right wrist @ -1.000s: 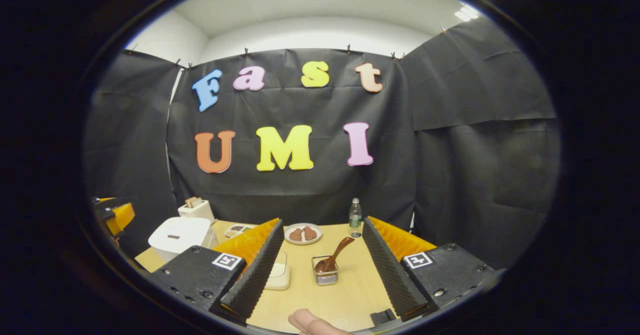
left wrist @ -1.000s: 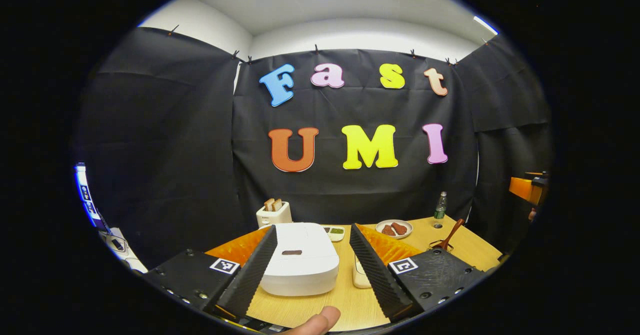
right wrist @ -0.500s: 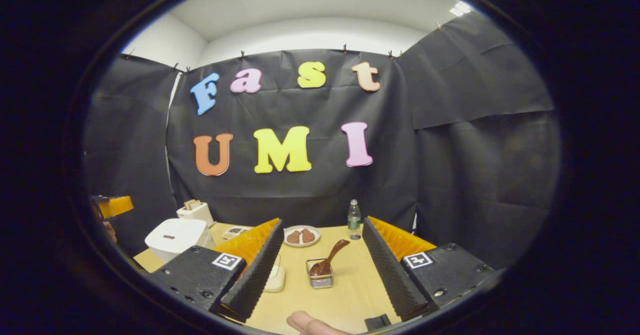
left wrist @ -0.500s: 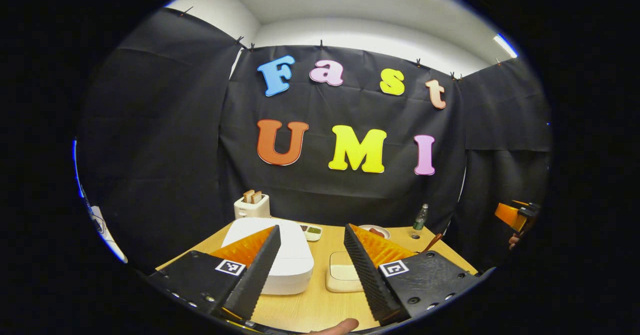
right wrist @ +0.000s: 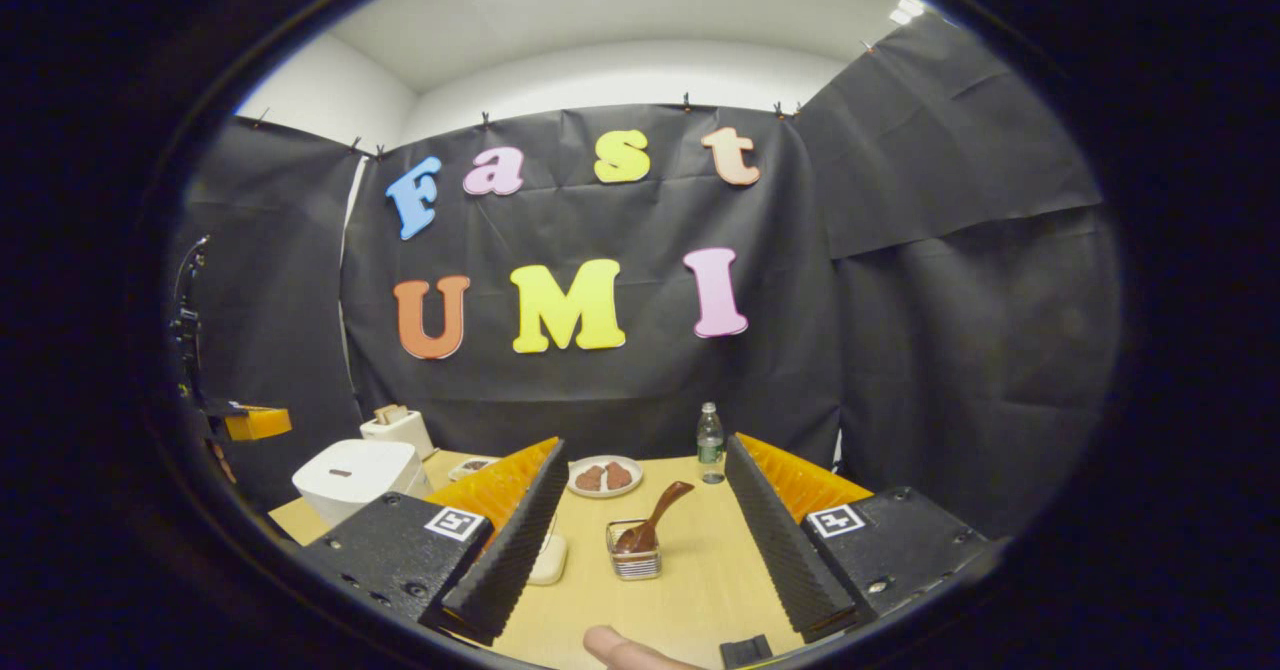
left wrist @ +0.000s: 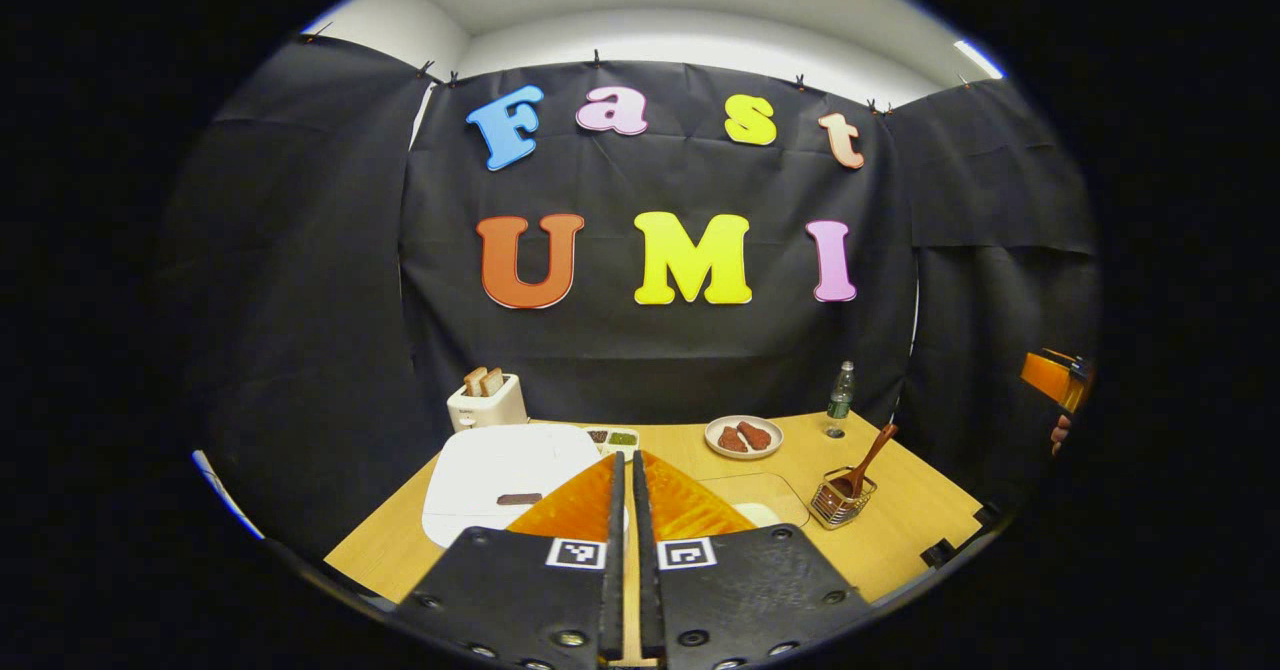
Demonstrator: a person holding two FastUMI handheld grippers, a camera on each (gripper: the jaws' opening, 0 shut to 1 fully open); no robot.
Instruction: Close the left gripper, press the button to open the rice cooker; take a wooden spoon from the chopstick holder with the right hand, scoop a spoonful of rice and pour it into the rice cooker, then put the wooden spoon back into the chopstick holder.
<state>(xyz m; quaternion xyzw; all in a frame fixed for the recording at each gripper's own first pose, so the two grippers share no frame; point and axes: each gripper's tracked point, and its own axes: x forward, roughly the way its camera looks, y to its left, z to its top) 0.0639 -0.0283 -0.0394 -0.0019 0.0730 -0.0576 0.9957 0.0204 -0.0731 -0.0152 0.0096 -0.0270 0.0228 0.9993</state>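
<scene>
The white rice cooker (left wrist: 505,475) sits lid down at the table's left, its dark button (left wrist: 518,499) on top near the front. My left gripper (left wrist: 628,460) hovers just in front of it, shut with nothing between its fingers. A wire chopstick holder (right wrist: 633,555) stands ahead of my right gripper (right wrist: 644,445), with the wooden spoon (right wrist: 655,520) leaning in it. That gripper is open and holds nothing. A pale lidded rice box (right wrist: 548,558) lies partly behind its left finger. The holder (left wrist: 838,502) and spoon (left wrist: 868,455) are also at the right in the left gripper view.
A toaster (left wrist: 487,402) with bread stands behind the cooker. A small divided dish (left wrist: 612,439), a plate of brown food (left wrist: 743,437) and a bottle (left wrist: 841,397) line the back of the wooden table (left wrist: 900,530). A thumb (right wrist: 620,650) shows at the bottom.
My left gripper has gone from wide open to shut and its view has swung right and lower over the cooker. The right gripper stays open, nearly still.
</scene>
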